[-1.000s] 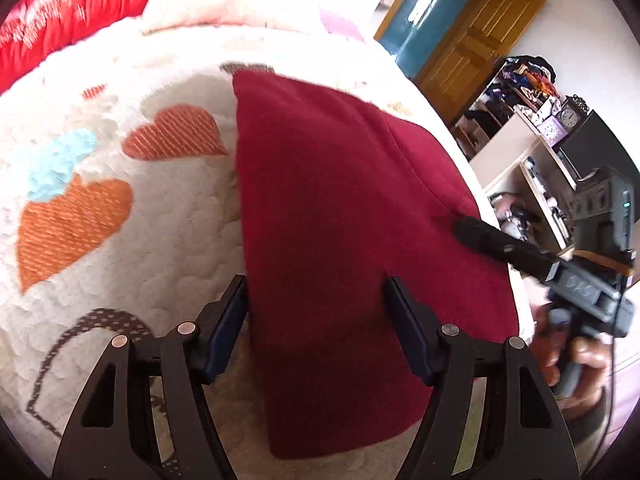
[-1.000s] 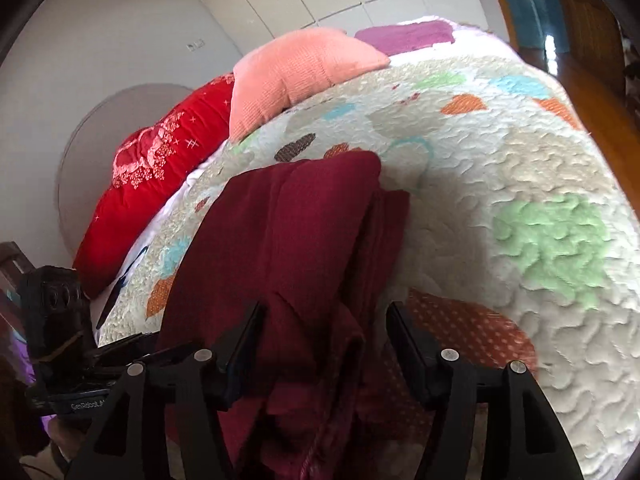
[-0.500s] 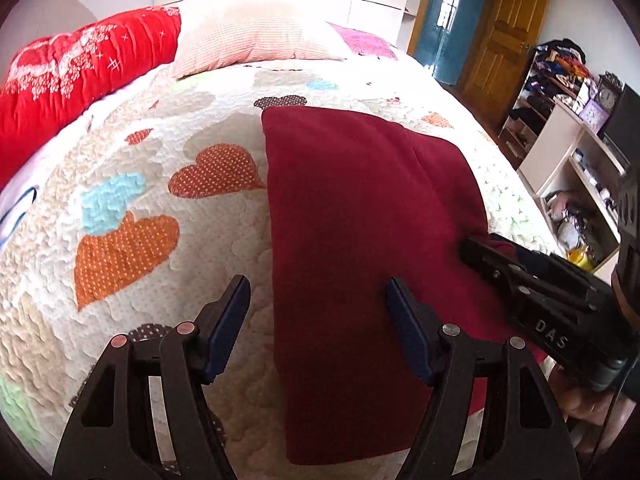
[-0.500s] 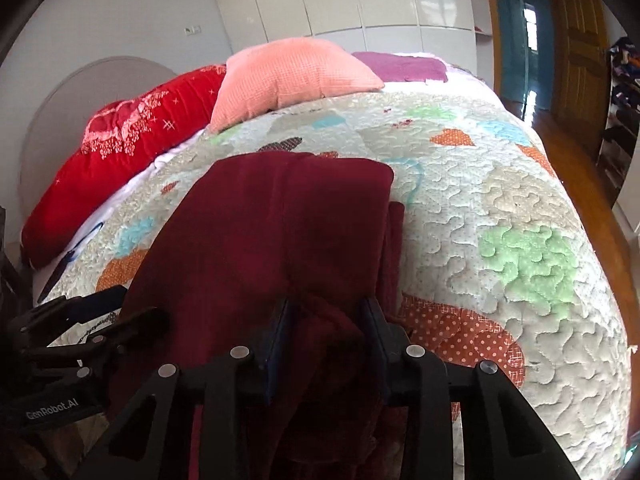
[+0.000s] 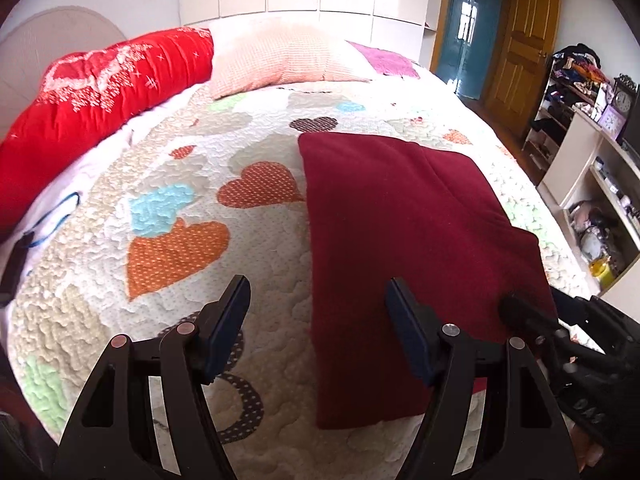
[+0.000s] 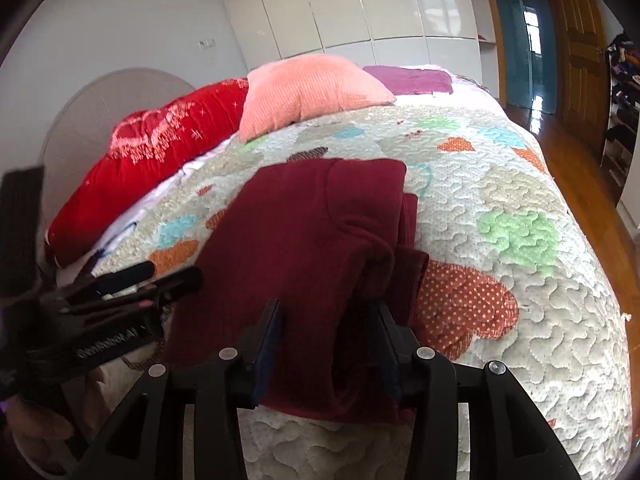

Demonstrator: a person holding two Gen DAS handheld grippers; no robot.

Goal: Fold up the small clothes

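A dark red folded garment [image 5: 404, 240] lies flat on the heart-patterned quilt [image 5: 160, 240]. My left gripper [image 5: 318, 308] is open and empty, held above the garment's left edge near its near end. In the right wrist view the garment [image 6: 304, 240] shows a bunched fold on its right side. My right gripper [image 6: 328, 332] is partly open over the garment's near edge, and its jaws stand on either side of that fold without pinching it. The right gripper also shows in the left wrist view [image 5: 532, 320] at the garment's right edge.
A red duvet [image 5: 92, 96], a peach pillow [image 5: 276, 60] and a purple cloth [image 5: 388, 60] lie at the head of the bed. Shelves [image 5: 592, 184] with clutter stand to the right. A wooden door [image 5: 520, 32] is at the back right.
Both grippers have pulled back and up from the garment. The right gripper was shut on the bunched fold half a second ago and has opened. The garment lies flatter.
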